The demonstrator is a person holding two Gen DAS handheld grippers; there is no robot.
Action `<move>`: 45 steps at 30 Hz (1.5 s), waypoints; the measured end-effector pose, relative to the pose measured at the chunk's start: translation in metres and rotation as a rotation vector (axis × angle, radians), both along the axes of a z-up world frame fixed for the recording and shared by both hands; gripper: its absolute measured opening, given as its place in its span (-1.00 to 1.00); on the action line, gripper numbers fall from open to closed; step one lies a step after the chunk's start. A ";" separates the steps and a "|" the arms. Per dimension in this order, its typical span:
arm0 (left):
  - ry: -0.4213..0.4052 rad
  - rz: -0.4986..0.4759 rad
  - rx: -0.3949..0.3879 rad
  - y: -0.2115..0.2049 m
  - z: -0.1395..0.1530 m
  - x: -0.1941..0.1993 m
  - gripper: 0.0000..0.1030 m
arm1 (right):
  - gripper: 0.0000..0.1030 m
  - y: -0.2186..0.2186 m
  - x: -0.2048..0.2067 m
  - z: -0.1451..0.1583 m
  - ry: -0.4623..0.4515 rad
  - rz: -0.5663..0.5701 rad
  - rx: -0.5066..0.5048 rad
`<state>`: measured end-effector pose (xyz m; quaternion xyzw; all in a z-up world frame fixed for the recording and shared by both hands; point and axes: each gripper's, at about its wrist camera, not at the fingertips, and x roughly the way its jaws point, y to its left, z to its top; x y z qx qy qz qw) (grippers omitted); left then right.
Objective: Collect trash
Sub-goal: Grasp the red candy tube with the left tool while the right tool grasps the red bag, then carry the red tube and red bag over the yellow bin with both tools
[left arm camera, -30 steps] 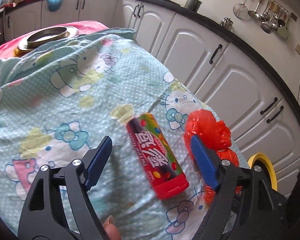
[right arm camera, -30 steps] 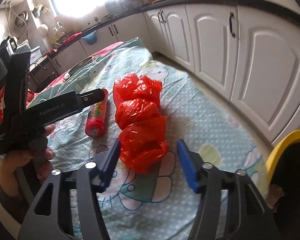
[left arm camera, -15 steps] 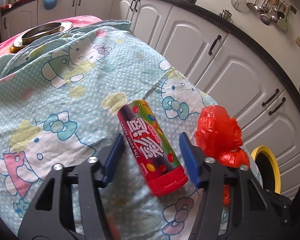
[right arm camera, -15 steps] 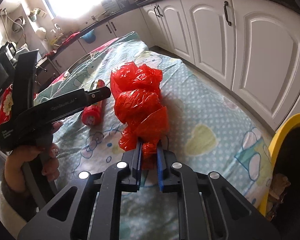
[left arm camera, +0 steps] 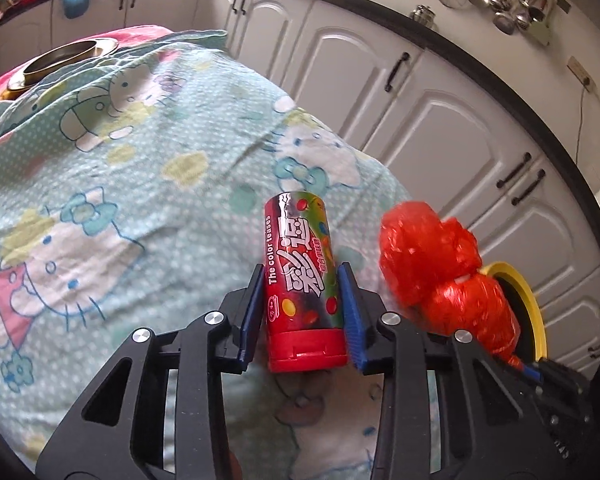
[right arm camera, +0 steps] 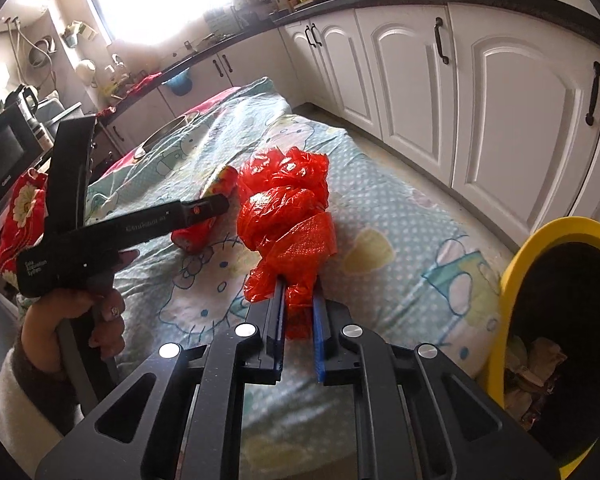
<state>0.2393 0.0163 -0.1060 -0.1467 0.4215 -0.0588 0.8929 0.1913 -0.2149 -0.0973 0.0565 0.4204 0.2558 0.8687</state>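
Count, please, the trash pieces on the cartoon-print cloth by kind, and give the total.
Candy tube: 1, between the fingers of the left tool
Red plastic bag: 1, pinched by the right tool
Total: 2

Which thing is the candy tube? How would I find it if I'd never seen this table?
Find the table with the blue cartoon-cat cloth. Near its edge, close to the yellow-rimmed bin, lie two red things. The candy tube is the hard, straight one with printed sweets and a red cap, unlike the crumpled red plastic bag beside it.
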 end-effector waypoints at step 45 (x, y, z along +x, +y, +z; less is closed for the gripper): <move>-0.146 -0.279 -0.021 -0.133 0.059 -0.056 -0.46 | -0.80 -0.153 -0.057 0.036 -0.112 -0.315 0.024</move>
